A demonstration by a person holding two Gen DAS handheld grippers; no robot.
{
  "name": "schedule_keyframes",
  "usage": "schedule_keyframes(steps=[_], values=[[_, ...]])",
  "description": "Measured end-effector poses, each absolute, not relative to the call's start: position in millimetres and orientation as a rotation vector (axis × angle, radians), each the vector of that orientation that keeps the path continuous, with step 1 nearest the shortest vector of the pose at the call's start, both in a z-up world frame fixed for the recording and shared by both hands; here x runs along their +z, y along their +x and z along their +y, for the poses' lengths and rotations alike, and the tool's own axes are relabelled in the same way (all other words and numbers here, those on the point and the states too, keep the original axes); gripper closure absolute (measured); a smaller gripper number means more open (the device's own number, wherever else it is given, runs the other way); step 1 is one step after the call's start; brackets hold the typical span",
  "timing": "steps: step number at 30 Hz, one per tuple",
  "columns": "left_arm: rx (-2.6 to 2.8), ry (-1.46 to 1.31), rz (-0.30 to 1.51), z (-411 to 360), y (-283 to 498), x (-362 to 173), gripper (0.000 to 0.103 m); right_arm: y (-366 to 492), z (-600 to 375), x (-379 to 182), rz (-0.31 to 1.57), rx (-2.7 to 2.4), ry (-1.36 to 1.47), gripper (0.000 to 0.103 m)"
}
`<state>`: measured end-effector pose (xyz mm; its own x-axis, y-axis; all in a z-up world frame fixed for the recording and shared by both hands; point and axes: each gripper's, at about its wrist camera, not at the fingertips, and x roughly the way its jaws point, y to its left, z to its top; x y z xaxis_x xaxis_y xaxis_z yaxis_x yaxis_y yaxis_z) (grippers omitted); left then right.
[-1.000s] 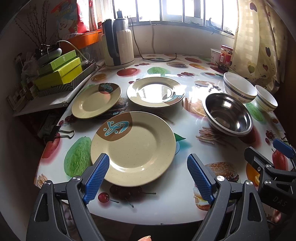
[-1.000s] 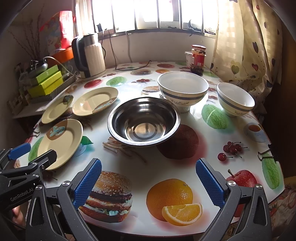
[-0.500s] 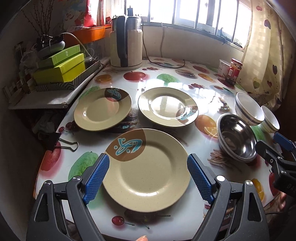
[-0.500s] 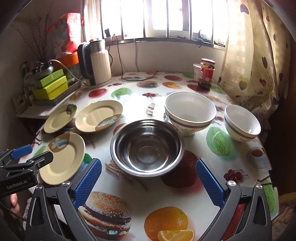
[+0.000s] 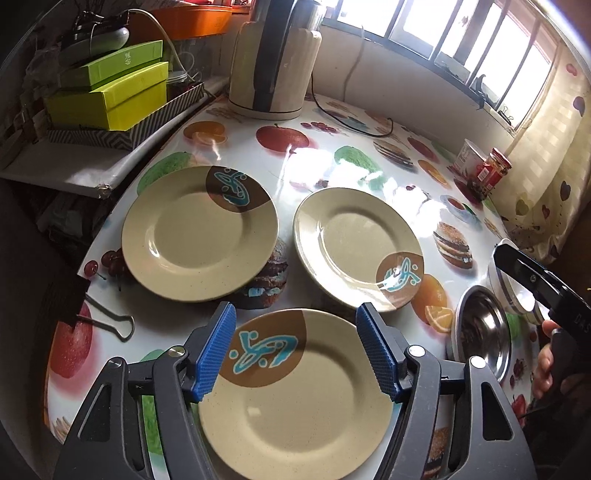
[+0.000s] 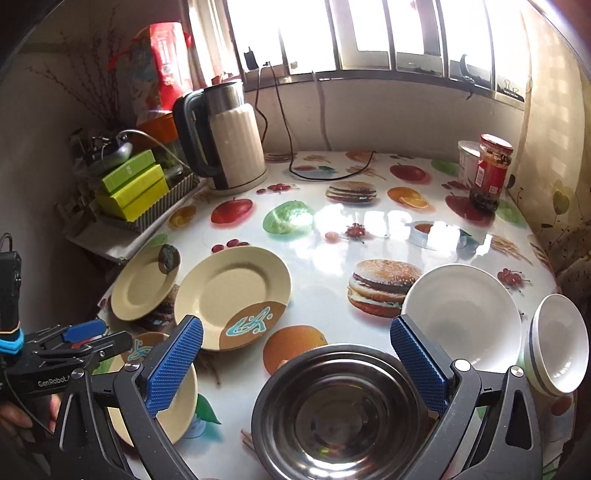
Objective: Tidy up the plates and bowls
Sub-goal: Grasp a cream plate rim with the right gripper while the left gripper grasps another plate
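Left wrist: left gripper [image 5: 295,345] narrower, nearest plate [image 5: 295,398] closer.

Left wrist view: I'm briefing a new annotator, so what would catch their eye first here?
Three cream plates with brown-and-teal patches fill the fruit-print table: the nearest plate lies under the open left gripper, the far-left plate and far-right plate beyond it. A steel bowl glints at the right edge, and a tall kettle stands at the back.

Bright barred windows [image 6: 369,33] and a patterned curtain [image 6: 550,110] back a round table [image 6: 369,229] covered in food-print cloth.
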<state>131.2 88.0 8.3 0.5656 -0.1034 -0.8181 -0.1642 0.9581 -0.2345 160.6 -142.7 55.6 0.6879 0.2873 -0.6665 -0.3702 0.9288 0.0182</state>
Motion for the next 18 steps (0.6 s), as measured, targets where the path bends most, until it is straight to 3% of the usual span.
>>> schedule_keyframes(steps=[5, 11, 18], values=[[0.021, -0.355, 1.010, 92, 152, -2, 0.048, 209, -132, 46, 0.796, 0.413, -0.077, 0.006], [0.004, -0.382, 1.027, 92, 173, -9, 0.057, 252, -119, 27, 0.910, 0.442, -0.066, 0.030], [-0.013, -0.400, 1.074, 89, 187, -21, 0.065, 287, -113, 1, 1.047, 0.477, 0.017, 0.049]])
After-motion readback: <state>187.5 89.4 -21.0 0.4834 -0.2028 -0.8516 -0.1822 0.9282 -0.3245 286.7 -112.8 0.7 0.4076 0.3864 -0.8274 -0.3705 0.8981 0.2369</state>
